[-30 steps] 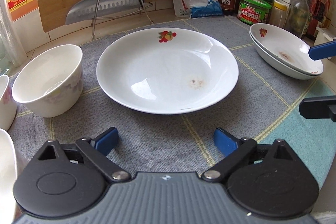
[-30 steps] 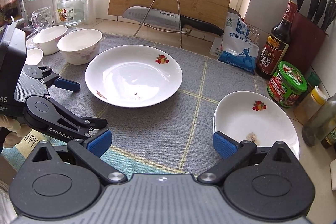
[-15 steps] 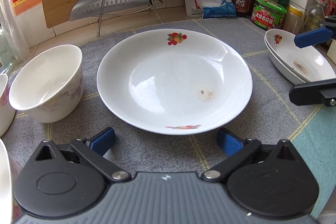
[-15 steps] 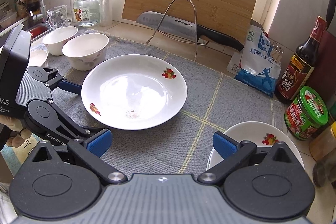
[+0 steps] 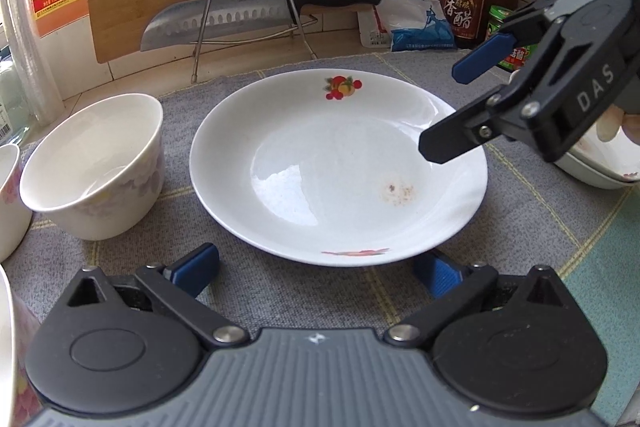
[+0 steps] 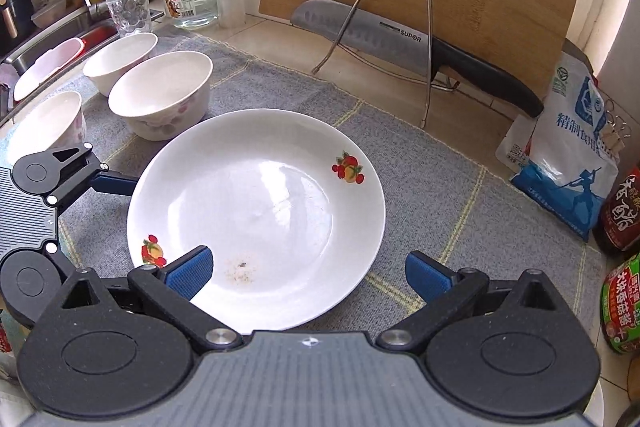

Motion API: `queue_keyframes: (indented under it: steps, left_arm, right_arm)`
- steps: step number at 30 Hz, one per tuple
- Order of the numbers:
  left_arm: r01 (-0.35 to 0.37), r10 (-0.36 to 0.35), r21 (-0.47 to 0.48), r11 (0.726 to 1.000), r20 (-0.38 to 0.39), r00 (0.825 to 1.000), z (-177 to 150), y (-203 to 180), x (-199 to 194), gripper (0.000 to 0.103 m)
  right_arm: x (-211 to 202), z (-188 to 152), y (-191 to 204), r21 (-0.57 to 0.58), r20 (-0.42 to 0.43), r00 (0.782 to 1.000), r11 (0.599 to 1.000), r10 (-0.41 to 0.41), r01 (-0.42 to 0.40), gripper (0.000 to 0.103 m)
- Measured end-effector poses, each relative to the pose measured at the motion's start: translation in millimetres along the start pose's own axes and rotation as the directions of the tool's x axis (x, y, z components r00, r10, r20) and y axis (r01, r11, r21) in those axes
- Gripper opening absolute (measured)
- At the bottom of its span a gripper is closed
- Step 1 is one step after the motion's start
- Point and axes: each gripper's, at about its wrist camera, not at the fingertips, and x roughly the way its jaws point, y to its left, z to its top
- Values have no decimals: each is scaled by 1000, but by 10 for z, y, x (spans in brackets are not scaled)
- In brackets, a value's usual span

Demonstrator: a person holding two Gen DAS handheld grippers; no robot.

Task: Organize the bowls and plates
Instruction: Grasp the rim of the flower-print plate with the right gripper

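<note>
The left gripper (image 5: 316, 269) is being held spread to its widest, nothing pinched, its 2 blue pads sitting just outside the plate (image 5: 338, 167) rim at 6 o'clock. The right gripper (image 6: 308, 273) is likewise being held wide apart and empty, its left pad hanging over the plate's near rim; in the left wrist view it is being seen at 3 o'clock above the plate. 1 white plate is lying flat on the grey mat (image 6: 400, 147), printed with 2 fruit motifs and marked by a brownish smear. 3 white bowls (image 6: 162, 93) are being seen at 10 o'clock, 2 stacked plates (image 5: 592, 169) at 3 o'clock.
</note>
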Motion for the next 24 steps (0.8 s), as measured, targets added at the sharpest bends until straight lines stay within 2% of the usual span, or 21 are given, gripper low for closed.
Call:
queue_keyframes:
  steps: [13, 24]
  left_arm:
    - [26, -27, 24, 999, 25, 999, -10, 25, 13, 103]
    - [41, -42, 40, 998, 34, 999, -18, 28, 0, 103]
  right_arm:
    - [527, 210, -193, 26, -110, 983, 989, 150, -148, 103]
    - [746, 471, -265, -28, -132, 963, 970, 235, -240, 103]
